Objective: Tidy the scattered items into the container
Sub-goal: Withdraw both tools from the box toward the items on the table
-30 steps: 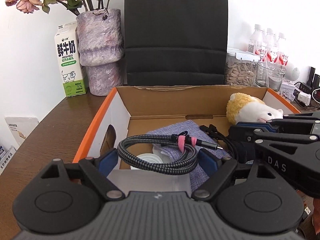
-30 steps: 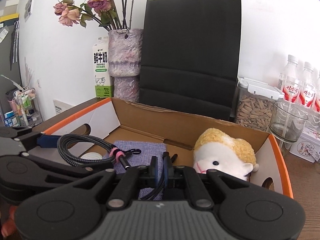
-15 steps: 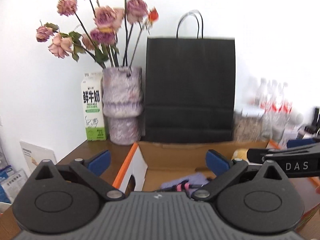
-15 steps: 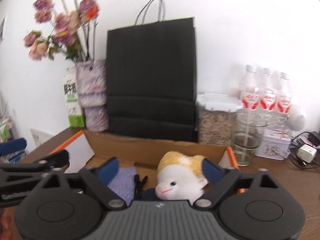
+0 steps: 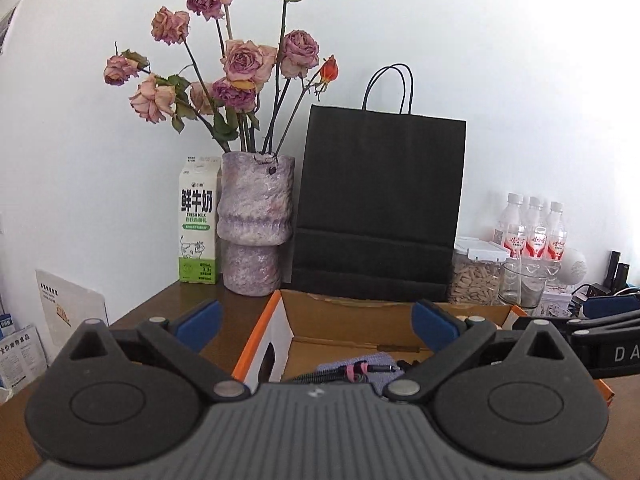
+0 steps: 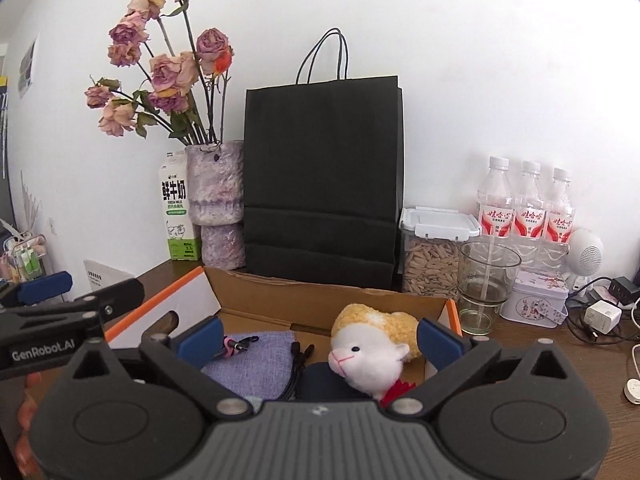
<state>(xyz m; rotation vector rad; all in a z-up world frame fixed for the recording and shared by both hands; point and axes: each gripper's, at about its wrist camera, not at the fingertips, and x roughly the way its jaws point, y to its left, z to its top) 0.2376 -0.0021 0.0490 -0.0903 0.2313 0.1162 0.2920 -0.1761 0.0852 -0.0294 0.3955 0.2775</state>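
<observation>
An orange-rimmed cardboard box (image 5: pixel 260 336) (image 6: pixel 172 292) stands on the brown table. Inside it lie a purple fabric pouch (image 5: pixel 372 360) (image 6: pixel 260 360), a braided cable with a pink tie (image 5: pixel 344 372) (image 6: pixel 236 345), a thin black cable (image 6: pixel 296 364) and a plush sheep (image 6: pixel 372 344). My left gripper (image 5: pixel 316 318) is open and empty, above the box's near left side. My right gripper (image 6: pixel 319 338) hovers over the near edge, its jaws opening, with nothing gripped; the sheep shows beyond its fingers.
Behind the box stand a vase of dried roses (image 5: pixel 256 236), a milk carton (image 5: pixel 198 224) and a black paper bag (image 6: pixel 322 176). To the right are a seed jar (image 6: pixel 432 252), a glass (image 6: pixel 486 280), water bottles (image 6: pixel 528 208), a tin (image 6: pixel 534 298) and chargers (image 6: pixel 602 312).
Both grippers have risen and drawn back from inside the box. The left one released the braided cable, which now lies in the box. The right one went from shut to open.
</observation>
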